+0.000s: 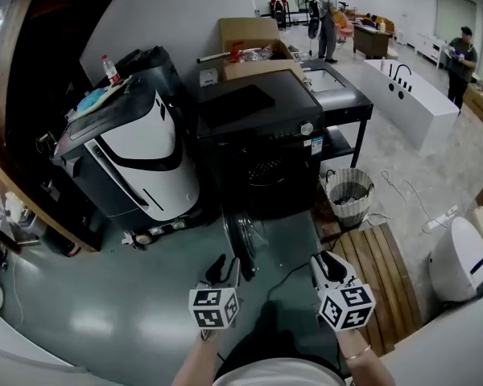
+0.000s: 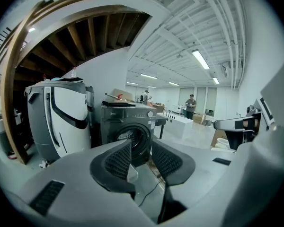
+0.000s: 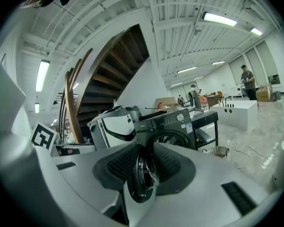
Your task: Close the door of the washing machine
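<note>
A dark front-loading washing machine stands in the middle of the head view. Its round door hangs open, swung out toward me and seen edge-on above the floor. My left gripper is just left of the door's near edge, my right gripper further right, both apart from it. In the left gripper view the jaws stand apart with nothing between them, pointing at the washing machine. In the right gripper view the gripper is open too, and the door shows through the gap.
A white-and-black machine stands left of the washer. A black cart and a wire basket are to its right, with a wooden slat platform nearer. A cable runs across the floor. People stand far back.
</note>
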Action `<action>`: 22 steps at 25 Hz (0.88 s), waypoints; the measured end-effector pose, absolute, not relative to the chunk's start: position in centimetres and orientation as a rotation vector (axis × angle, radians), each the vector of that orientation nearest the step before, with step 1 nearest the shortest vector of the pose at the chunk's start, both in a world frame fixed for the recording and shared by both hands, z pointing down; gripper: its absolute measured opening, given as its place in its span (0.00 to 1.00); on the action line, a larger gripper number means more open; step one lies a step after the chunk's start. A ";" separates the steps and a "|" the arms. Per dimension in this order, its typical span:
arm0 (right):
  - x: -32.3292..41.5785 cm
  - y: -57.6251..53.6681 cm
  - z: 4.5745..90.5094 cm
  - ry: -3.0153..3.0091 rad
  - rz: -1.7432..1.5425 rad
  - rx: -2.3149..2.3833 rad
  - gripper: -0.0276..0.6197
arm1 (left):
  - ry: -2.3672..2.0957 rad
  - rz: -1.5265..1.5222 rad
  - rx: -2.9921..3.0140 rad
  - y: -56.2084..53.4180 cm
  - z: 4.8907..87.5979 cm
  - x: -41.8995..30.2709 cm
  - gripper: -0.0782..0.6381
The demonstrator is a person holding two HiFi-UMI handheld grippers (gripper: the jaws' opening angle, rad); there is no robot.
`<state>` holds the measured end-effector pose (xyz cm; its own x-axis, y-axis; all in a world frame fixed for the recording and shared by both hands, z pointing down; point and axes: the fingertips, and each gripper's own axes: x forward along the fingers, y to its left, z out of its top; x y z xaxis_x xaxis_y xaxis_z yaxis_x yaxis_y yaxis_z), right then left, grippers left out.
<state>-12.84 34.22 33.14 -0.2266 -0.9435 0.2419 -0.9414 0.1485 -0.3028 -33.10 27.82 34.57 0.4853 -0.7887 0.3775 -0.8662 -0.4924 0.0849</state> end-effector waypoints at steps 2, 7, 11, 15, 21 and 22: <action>-12.7 33.8 33.4 2.378 -0.635 -1.951 0.22 | -1.415 0.443 2.458 27.2 35.0 -33.2 0.30; -12.0 31.4 34.1 2.373 -0.665 -1.961 0.27 | -1.435 0.476 2.418 24.3 36.5 -33.4 0.33; -11.4 28.4 34.7 2.378 -0.681 -1.963 0.28 | -1.453 0.496 2.380 20.9 38.0 -33.6 0.35; -11.0 24.0 35.6 2.388 -0.697 -1.966 0.29 | -1.463 0.521 2.348 16.1 39.5 -33.6 0.36; -10.8 15.9 37.1 2.410 -0.719 -1.974 0.29 | -1.476 0.543 2.297 8.1 41.9 -33.7 0.36; -10.9 14.5 37.3 2.416 -0.721 -1.974 0.29 | -1.478 0.545 2.289 6.8 42.2 -33.8 0.36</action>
